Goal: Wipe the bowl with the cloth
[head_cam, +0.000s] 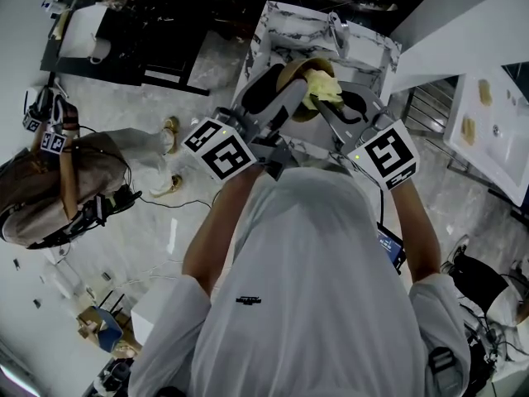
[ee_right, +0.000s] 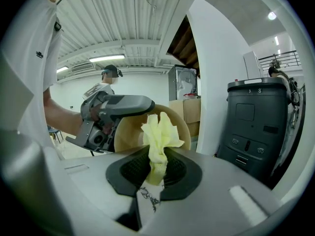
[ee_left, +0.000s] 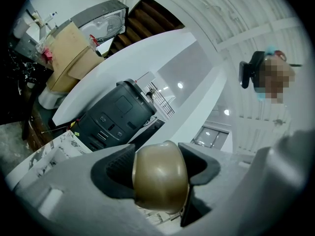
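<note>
Left gripper (ee_left: 160,173) is clamped on the rim of the brown bowl (head_cam: 297,67), holding it raised at upper centre of the head view with its opening turned toward the right gripper (ee_right: 155,168). Right gripper is pinched shut on the yellow cloth (ee_right: 158,134), whose free tuft sits at the bowl's inside, presumably for wiping.

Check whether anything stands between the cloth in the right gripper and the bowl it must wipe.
Nothing visible does. The cloth, pinched in the right gripper, reaches straight into the open side of the bowl, which the left gripper holds up facing it.
</note>
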`<state>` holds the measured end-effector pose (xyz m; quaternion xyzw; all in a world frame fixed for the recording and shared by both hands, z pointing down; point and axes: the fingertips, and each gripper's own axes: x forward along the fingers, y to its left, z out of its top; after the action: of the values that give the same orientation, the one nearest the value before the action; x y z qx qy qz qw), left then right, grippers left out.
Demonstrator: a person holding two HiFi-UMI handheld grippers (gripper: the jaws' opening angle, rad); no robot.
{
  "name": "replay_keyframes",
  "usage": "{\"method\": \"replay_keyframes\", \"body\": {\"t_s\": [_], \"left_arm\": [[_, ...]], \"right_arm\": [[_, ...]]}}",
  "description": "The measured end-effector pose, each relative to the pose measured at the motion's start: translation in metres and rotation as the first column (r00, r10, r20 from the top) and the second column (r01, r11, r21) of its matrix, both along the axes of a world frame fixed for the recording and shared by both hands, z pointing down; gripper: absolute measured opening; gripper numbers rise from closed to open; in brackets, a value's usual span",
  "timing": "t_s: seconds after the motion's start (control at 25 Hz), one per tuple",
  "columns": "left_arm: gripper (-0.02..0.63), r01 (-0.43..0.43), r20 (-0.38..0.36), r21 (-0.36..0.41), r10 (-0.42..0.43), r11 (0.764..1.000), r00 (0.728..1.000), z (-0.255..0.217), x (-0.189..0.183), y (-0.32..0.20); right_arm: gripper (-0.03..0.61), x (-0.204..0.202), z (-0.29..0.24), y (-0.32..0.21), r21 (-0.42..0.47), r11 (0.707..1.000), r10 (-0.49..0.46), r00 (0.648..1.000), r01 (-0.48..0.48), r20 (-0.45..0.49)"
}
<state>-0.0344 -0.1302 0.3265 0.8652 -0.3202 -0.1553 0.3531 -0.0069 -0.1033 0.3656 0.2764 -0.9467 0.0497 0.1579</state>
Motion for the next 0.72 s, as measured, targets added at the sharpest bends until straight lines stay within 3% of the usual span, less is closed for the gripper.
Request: {"method": "replay_keyframes", "body": {"t_s": [0.72], "left_arm": [[0.281,-0.003,-0.017,-0.039,0.003,0.999,1.0,0.012,0.011,0.014]], "right_arm": [[0.044,-0.015,-0.013,-0.002,0.033,0.999,-0.024,1.0,0.024,-0.001]]}}
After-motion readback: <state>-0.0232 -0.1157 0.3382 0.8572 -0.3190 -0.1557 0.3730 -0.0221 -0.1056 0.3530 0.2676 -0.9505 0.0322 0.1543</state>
